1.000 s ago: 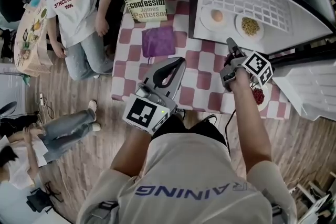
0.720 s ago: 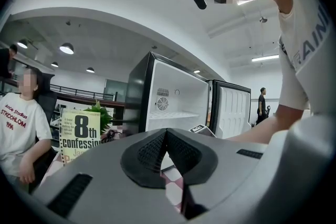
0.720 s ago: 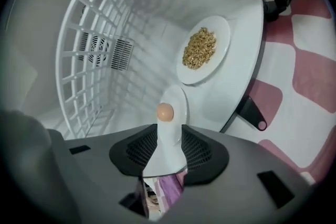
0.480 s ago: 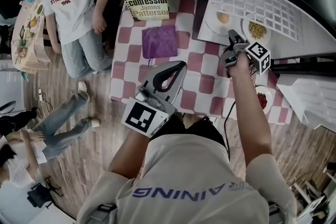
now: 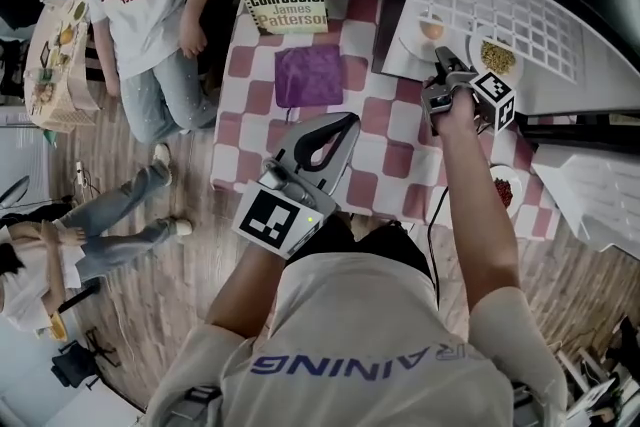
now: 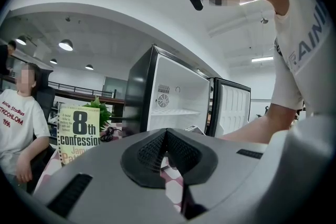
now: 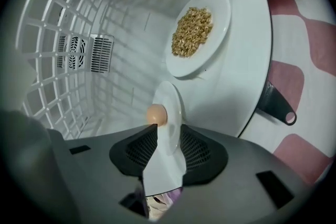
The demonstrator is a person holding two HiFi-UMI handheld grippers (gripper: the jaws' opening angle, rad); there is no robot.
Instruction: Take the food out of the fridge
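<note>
Right gripper view puts my right tongs inside the open fridge. Their jaws are apart, and the rim of the small white plate runs between the pads. I can't see them pressing on it. An egg sits on that plate, which rests on the fridge's white floor. Just beyond it is a second plate heaped with grains.

In the head view a third dish with red food stands on the checked tabletop, beside my right forearm. My left tongs hover over the tabletop's near edge, well apart from the fridge. In the left gripper view their jaws are pressed together with nothing between them.
</note>
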